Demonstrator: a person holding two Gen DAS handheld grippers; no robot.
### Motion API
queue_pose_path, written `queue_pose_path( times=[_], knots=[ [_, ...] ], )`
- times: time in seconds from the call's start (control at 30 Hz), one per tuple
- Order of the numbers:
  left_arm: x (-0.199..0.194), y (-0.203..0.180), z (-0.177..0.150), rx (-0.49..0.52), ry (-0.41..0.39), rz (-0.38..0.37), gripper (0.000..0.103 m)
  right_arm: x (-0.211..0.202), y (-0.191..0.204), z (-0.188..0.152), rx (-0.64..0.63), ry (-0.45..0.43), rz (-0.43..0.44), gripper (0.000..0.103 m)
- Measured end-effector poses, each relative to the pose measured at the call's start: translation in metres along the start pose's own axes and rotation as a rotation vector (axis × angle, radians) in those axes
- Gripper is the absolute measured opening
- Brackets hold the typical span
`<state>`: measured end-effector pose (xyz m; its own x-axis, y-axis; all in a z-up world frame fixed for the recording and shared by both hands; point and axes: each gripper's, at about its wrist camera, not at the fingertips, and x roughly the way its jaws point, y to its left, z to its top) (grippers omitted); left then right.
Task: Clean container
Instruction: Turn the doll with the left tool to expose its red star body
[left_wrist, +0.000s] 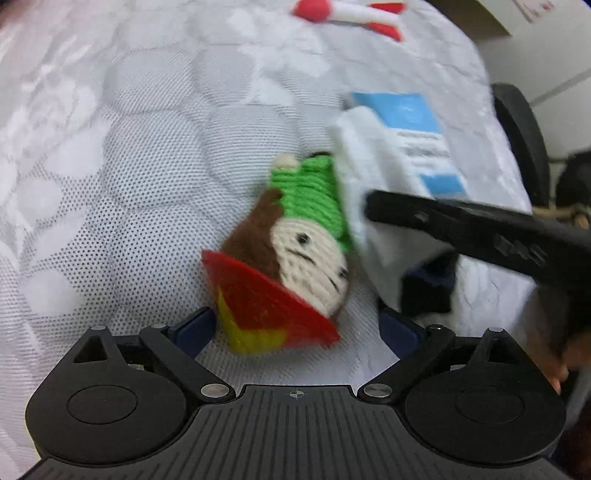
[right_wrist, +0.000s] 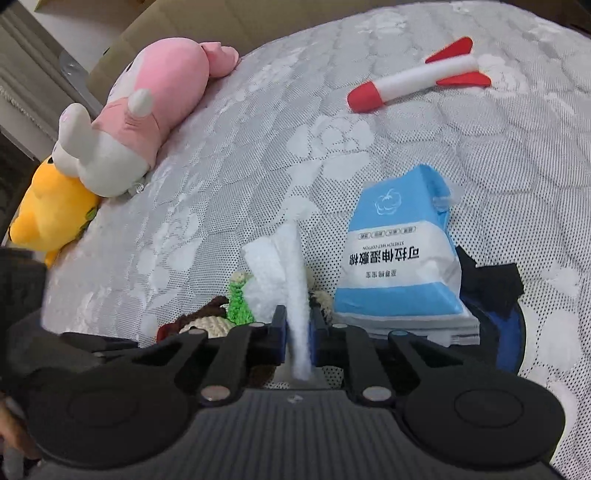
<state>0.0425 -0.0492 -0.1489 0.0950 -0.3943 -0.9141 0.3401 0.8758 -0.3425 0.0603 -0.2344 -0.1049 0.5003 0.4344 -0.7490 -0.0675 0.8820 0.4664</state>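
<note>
A knitted doll (left_wrist: 306, 251) with a green hat and a red base lies on the grey quilted mattress (left_wrist: 129, 166). It is between the blue pads of my left gripper (left_wrist: 295, 325), which is open and does not press on it. My right gripper (right_wrist: 297, 325) is shut on a white wipe (right_wrist: 291, 266). In the left wrist view the wipe (left_wrist: 369, 166) hangs against the doll's hat, held by the right gripper's black fingers (left_wrist: 406, 218). A blue and white pack of wipes (right_wrist: 402, 258) lies just beyond. The doll (right_wrist: 218, 321) shows only partly in the right wrist view.
A pink plush (right_wrist: 147, 110) and a yellow plush (right_wrist: 48, 210) lie at the mattress's far left. A red and white toy rocket (right_wrist: 417, 77) lies further back. A black and blue object (right_wrist: 491, 291) sits right of the pack. A cardboard box (right_wrist: 184, 22) stands behind.
</note>
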Motion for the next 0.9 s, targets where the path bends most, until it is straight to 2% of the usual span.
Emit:
queue_pose_path(
  times=[0.03, 0.1, 0.13, 0.2, 0.27, 0.3, 0.37, 0.4, 0.47, 0.53, 0.63, 0.73, 0.77, 0.83, 0.9],
  knots=[
    [0.001, -0.004, 0.003, 0.024, -0.029, 0.03, 0.076, -0.001, 0.0, 0.0, -0.002, -0.006, 0.001, 0.013],
    [-0.002, -0.021, 0.01, 0.168, -0.116, 0.167, 0.074, -0.003, -0.003, 0.003, 0.015, -0.028, 0.004, 0.013],
    [0.001, -0.033, 0.011, 0.277, -0.171, 0.276, 0.074, -0.005, -0.005, 0.004, 0.028, -0.041, 0.007, 0.013],
    [0.003, -0.065, -0.009, 0.603, -0.281, 0.535, 0.074, -0.01, -0.011, 0.008, 0.059, -0.062, 0.018, 0.013],
    [0.02, -0.086, -0.032, 0.864, -0.325, 0.706, 0.074, -0.014, -0.016, 0.011, 0.092, -0.072, 0.042, 0.013],
    [0.03, -0.092, -0.042, 0.959, -0.32, 0.751, 0.075, -0.017, -0.018, 0.011, 0.109, -0.082, 0.065, 0.013],
    [0.045, -0.1, -0.057, 1.08, -0.296, 0.787, 0.075, -0.023, -0.02, 0.013, 0.153, -0.11, 0.153, 0.013],
    [0.047, -0.102, -0.062, 1.118, -0.287, 0.791, 0.075, -0.026, -0.021, 0.014, 0.18, -0.123, 0.228, 0.013],
    [0.042, -0.102, -0.063, 1.102, -0.261, 0.742, 0.076, -0.028, -0.02, 0.016, 0.207, -0.128, 0.348, 0.01],
    [0.037, -0.101, -0.062, 1.078, -0.234, 0.689, 0.079, -0.023, -0.014, 0.015, 0.193, -0.101, 0.384, 0.01],
    [0.031, -0.101, -0.054, 1.003, -0.19, 0.603, 0.081, -0.009, -0.004, 0.01, 0.119, -0.031, 0.292, 0.01],
    [0.023, -0.093, -0.033, 0.815, -0.119, 0.45, 0.088, -0.003, 0.003, 0.008, 0.022, 0.003, 0.155, 0.012],
    [0.02, -0.089, -0.025, 0.74, -0.094, 0.392, 0.093, -0.005, 0.006, 0.008, -0.017, -0.004, 0.116, 0.016],
    [0.016, -0.076, -0.01, 0.572, -0.035, 0.267, 0.094, -0.007, 0.016, 0.007, -0.117, -0.016, 0.024, 0.042],
    [0.018, -0.064, 0.0, 0.464, 0.023, 0.196, 0.094, -0.007, 0.02, 0.004, -0.176, -0.002, -0.034, 0.046]
  ],
)
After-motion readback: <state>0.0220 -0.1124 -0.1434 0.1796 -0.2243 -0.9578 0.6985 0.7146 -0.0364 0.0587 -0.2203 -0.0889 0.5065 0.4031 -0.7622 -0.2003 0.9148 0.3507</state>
